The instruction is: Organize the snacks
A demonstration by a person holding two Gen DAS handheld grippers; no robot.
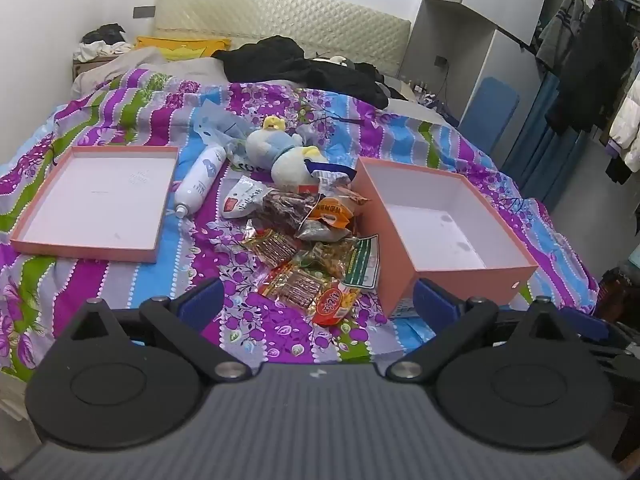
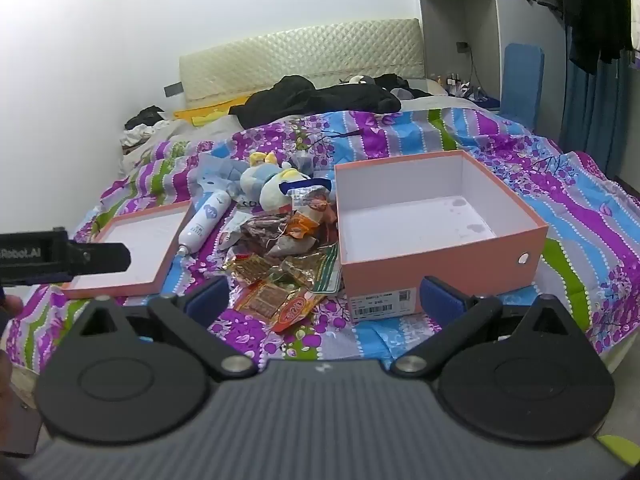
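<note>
I'm over a bed (image 1: 120, 280) in a bedroom, its quilt (image 1: 400, 136) striped purple, blue and green with a floral print. A cream quilted headboard (image 1: 280, 20) stands at the far end, with dark clothes (image 1: 296, 66) heaped in front of it. Grey cabinets and hanging garments fill the right side of the room.

My landmark is the pink cardboard box (image 1: 456, 272): rectangular, deep, white inside, nothing in it, with a barcode label on its near end. The snack packets (image 1: 312, 248) lie in a loose pile on the quilt just left of the box, crinkly foil and plastic in orange, red and brown, the nearest touching the box's near left corner. Behind the pile sits a soft plush toy (image 1: 280, 152), pale blue and white. Left of the pile is a white cylindrical bottle (image 1: 200, 178) lying on its side. Farther left of the box, well apart, is the shallow pink lid (image 1: 88, 248), open side up, also holding nothing.

Left gripper (image 1: 320, 300) hangs near the bed's near edge, jaws wide apart, gripping nothing. Right gripper (image 2: 324, 300), same: jaws spread, holding nothing.
</note>
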